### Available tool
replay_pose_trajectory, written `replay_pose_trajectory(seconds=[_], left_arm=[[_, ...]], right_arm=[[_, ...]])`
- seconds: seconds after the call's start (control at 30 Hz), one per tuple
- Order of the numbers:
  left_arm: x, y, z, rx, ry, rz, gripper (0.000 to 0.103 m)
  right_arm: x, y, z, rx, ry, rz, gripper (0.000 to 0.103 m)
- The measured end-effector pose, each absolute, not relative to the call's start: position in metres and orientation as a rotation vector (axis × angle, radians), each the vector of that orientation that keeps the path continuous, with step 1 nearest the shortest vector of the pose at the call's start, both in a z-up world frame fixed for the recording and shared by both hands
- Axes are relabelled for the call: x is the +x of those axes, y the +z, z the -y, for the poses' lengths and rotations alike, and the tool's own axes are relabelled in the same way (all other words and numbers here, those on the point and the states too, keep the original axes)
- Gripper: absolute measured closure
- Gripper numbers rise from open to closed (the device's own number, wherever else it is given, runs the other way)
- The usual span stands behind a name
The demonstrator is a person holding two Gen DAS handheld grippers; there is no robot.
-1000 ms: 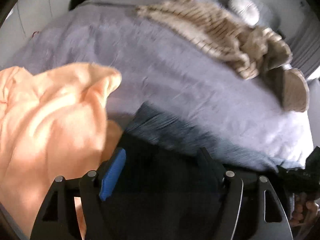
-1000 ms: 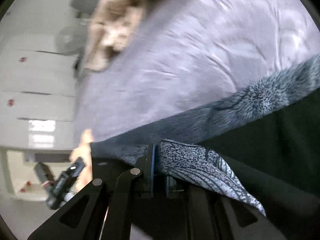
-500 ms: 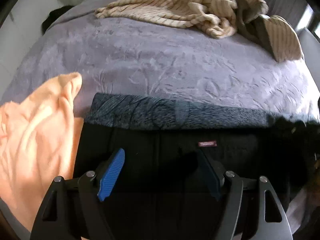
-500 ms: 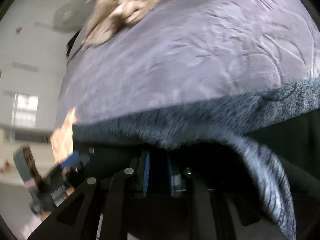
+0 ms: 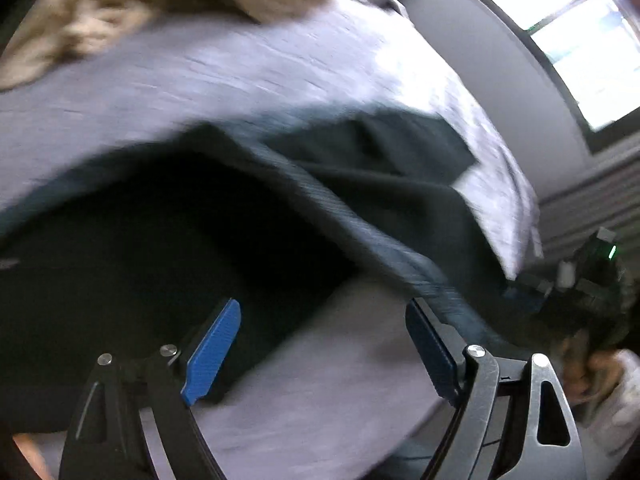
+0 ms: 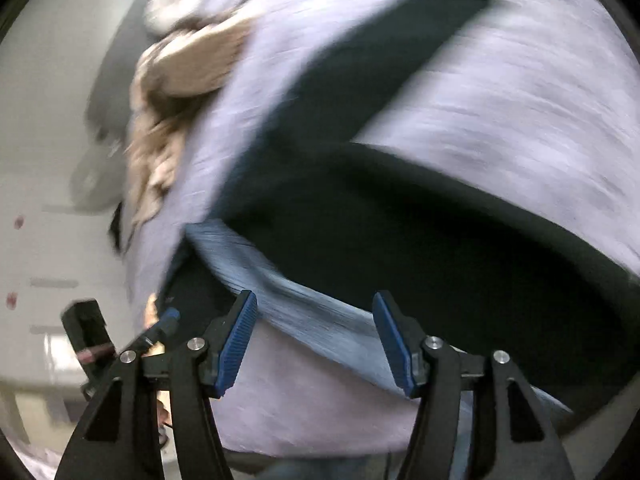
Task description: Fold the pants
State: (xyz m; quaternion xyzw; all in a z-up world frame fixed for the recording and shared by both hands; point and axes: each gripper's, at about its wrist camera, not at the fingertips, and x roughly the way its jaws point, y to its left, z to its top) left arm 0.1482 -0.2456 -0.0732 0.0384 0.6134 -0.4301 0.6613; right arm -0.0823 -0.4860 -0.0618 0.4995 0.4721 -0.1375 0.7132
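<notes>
Pants [image 5: 168, 248] on bed [image 5: 200, 76] (both jaws opening).

The left gripper [image 5: 320, 356] has black, triangular cut-out finger frames with silver round screws at the pivots and ridged blue pads [image 5: 212, 356] on the inner faces. The right gripper [image 6: 316, 344] is built alike — black frames, silver screws, ribbed blue pads [image 6: 236, 344]. In the left wrist view its body shows a small green light, blurred.
</notes>
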Motion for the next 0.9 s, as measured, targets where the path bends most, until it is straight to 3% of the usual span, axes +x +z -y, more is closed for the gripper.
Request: replay_pose_trajectory(seconds=[0.17, 0.43, 0.47, 0.5, 0.53, 0.6, 0.9], left_arm=[[0.125, -0.097, 0.305, 0.035, -0.959, -1.504, 0.017], [0.103, -0.121, 0.334, 0.057, -0.948, -1.579, 0.017], [0.102, -0.121, 0.331, 0.062, -0.950, -1.583, 0.017], [0.102, -0.122, 0.333, 0.065, -0.954, -1.586, 0.018], [0.101, -0.122, 0.335, 0.065, -0.963, -1.588, 0.029], [0.102, -0.118, 0.341, 0.064, -0.987, -1.605, 0.047], [0.143, -0.061, 0.363, -0.005, -0.968, -1.446, 0.047]], right_arm=[[-0.183, -0.095, 0.510, 1.227, -0.429, -1.082, 0.039], [-0.211, -0.173, 0.515, 1.456, -0.257, -1.050, 0.040], [-0.207, -0.178, 0.511, 1.478, -0.242, -1.043, 0.045], [-0.209, -0.180, 0.511, 1.505, -0.233, -1.025, 0.071], [-0.209, -0.179, 0.513, 1.541, -0.216, -0.990, 0.085], [-0.208, -0.164, 0.516, 1.547, -0.207, -0.945, 0.087], [-0.123, -0.058, 0.603, 1.439, -0.029, -0.734, 0.088]])
